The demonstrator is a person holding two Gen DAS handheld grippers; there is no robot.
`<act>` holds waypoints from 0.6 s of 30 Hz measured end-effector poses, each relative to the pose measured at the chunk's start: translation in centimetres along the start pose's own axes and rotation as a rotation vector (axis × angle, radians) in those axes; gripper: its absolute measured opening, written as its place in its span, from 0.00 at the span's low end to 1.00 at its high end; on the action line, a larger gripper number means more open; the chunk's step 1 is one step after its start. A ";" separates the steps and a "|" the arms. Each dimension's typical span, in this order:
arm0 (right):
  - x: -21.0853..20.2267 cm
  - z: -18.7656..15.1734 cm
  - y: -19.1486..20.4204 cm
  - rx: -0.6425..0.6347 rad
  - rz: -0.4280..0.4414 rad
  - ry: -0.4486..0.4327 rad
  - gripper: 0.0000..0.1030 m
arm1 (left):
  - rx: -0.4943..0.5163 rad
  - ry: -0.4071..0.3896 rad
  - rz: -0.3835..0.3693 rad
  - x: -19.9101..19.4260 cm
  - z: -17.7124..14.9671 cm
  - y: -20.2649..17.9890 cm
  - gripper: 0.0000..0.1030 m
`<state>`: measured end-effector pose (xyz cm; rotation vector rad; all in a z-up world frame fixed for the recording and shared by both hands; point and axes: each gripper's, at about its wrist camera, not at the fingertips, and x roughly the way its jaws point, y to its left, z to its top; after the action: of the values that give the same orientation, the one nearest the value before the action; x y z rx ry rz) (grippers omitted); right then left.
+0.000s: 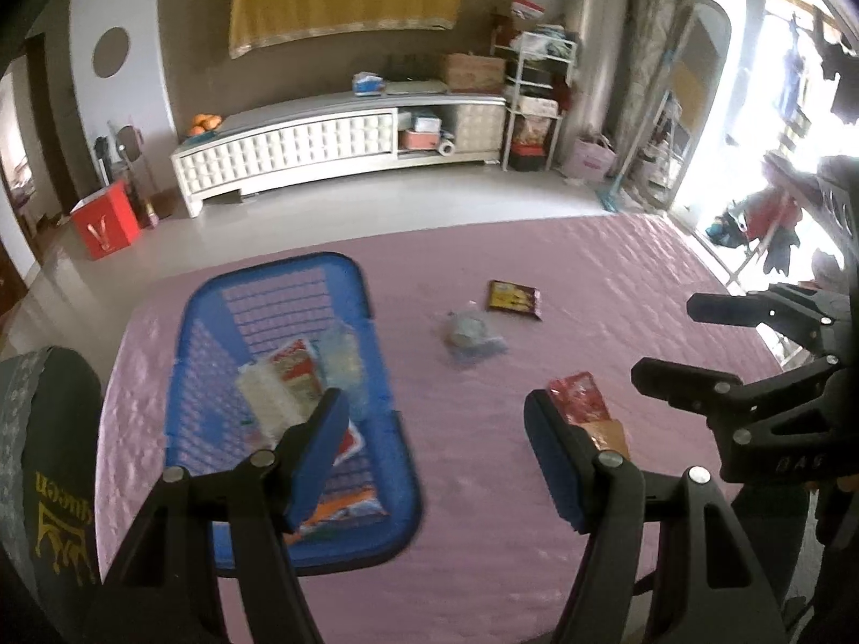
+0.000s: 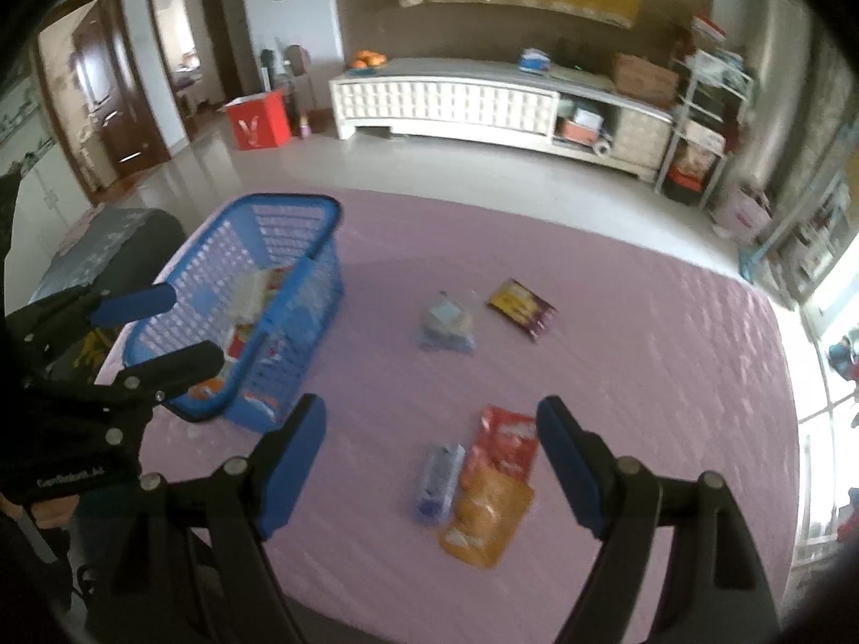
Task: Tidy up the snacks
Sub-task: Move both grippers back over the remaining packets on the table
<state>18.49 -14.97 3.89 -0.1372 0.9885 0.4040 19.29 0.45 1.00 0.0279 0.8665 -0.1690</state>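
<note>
1. I count five loose snack packets (image 2: 507, 443) on the pink mat (image 2: 644, 375): two mid-mat, three near its front edge.
2. One blue basket (image 2: 300, 290), left side, holds several packets.
3. My left gripper (image 1: 429, 451) and right gripper (image 2: 429, 461) gape, both empty.

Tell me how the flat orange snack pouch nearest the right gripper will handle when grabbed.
The flat orange snack pouch looks thin and lies flat, so it is probably light and floppy. Its glossy film may slip. It overlaps the red packet, which might shift too.

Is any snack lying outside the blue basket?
Yes. Five packets lie loose on the pink cover: clear bag, dark yellow packet, red packet, orange packet, small blue packet. The basket holds the others.
</note>
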 end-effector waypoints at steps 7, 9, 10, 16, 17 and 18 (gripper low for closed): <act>-0.3 -3.4 -3.9 0.077 -0.024 0.007 0.81 | 0.034 0.050 -0.041 2.2 -0.9 -4.2 0.64; -0.2 -4.4 -5.0 0.106 -0.025 0.005 0.81 | 0.045 0.071 -0.046 3.1 -1.2 -5.4 0.69; -0.2 -4.8 -5.3 0.117 -0.025 0.005 0.81 | 0.052 0.079 -0.047 3.6 -1.4 -6.1 0.72; 1.0 -8.1 -7.0 0.197 -0.041 -0.002 0.81 | 0.079 0.133 -0.080 6.3 -3.0 -9.2 0.73; 1.3 -8.5 -7.3 0.202 -0.044 0.003 0.81 | 0.082 0.144 -0.083 6.7 -3.2 -9.6 0.73; 1.6 -8.9 -7.6 0.206 -0.047 0.010 0.81 | 0.086 0.158 -0.085 7.3 -3.6 -10.0 0.73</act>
<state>15.29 -24.08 -2.82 0.0236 1.0288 0.2564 19.65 -10.06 -6.45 0.0861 1.0182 -0.2867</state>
